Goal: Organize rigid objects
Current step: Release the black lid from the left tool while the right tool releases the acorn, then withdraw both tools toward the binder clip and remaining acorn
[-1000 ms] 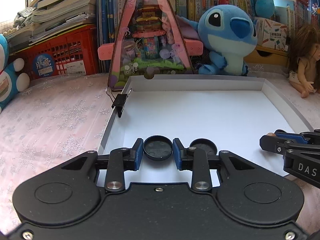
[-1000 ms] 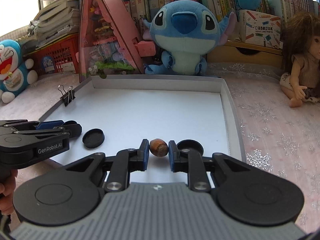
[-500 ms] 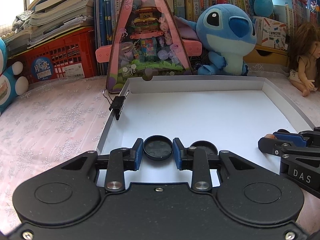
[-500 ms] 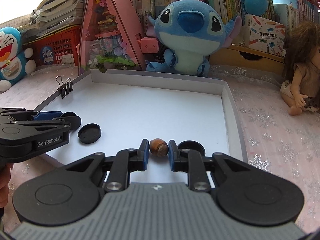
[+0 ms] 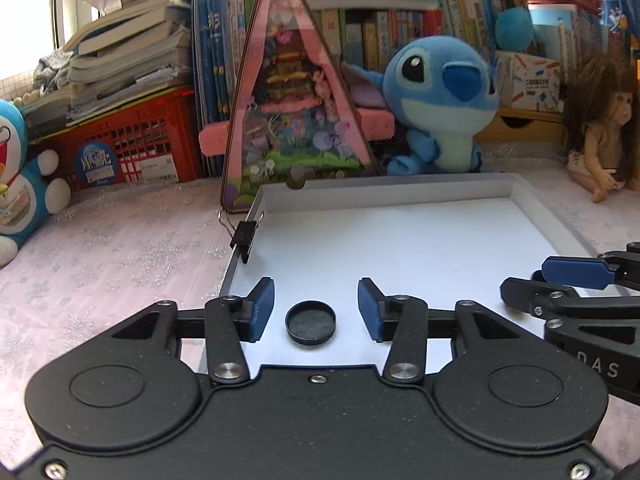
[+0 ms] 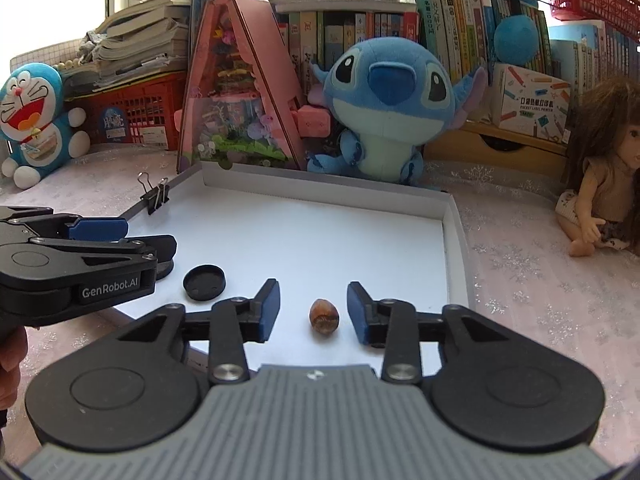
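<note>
Release step. Left hand-held gripper (image 5: 316, 310) jaws opening, black cap (image 5: 310, 322) free between them on white tray (image 5: 400, 194) floor. Right hand-held gripper (image 6: 313, 306) opening; nut (image 6: 324, 316) loose between. Next: back away cleanly.

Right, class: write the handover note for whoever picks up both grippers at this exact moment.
Left gripper: jaws opening, black cap lying loose between them on the white tray, pads clear of it.
Right gripper: jaws opening, hazelnut loose on the tray between them, untouched.
A second black cap lies in the tray near the left gripper; a binder clip sits on the tray's left wall.
Done: cap and hazelnut are set down in the tray.
Left: back both grippers away and check for further items; none show outside the tray.
</note>
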Demonstrator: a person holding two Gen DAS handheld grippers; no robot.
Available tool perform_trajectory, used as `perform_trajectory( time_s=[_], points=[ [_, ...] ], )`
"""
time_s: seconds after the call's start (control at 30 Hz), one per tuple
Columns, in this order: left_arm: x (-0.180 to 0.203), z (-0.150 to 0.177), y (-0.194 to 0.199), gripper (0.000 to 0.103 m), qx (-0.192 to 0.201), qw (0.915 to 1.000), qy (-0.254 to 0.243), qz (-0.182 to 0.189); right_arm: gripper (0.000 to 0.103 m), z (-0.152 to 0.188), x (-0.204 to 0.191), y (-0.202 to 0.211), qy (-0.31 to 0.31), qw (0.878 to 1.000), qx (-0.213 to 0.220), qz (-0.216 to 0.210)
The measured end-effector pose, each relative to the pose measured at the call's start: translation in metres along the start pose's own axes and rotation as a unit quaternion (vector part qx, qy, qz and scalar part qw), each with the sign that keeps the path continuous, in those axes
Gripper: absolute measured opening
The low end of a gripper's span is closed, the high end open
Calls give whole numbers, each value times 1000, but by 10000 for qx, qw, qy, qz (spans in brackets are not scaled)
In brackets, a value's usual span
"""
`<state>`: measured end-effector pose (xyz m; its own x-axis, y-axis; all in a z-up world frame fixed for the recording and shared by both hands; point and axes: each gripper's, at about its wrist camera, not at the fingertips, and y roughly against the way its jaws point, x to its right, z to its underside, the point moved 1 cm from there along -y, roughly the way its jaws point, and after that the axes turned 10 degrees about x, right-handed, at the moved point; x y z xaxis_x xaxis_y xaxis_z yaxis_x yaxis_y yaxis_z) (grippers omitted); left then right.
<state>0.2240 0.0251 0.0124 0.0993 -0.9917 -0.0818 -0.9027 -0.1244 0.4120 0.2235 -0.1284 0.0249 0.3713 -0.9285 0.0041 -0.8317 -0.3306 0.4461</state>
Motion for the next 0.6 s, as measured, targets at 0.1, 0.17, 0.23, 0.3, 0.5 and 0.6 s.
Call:
perform_trajectory(
  time_s=[0.1,0.17,0.23,0.3,0.5,0.6],
  points=[
    [1,-3,12,55,63,9999,-28,91,59,-1,1,8,14,10000,40,4],
    [2,-5,19,60,93,9998,-18,153,63,-2,3,14,13,10000,62,4],
    [2,-5,27,64,117,9997,8,211,66,-2,3,20,26,10000,87,-9],
    [3,-4,35,68,140,9995,31,297,67,-1,4,27,53,9999,107,-29],
    [8,0,62,75,249,9985,-2,497,78,4,6,48,69,9998,177,-88],
    [9,4,74,77,282,9980,19,567,83,8,9,60,43,9997,221,-124]
  ],
)
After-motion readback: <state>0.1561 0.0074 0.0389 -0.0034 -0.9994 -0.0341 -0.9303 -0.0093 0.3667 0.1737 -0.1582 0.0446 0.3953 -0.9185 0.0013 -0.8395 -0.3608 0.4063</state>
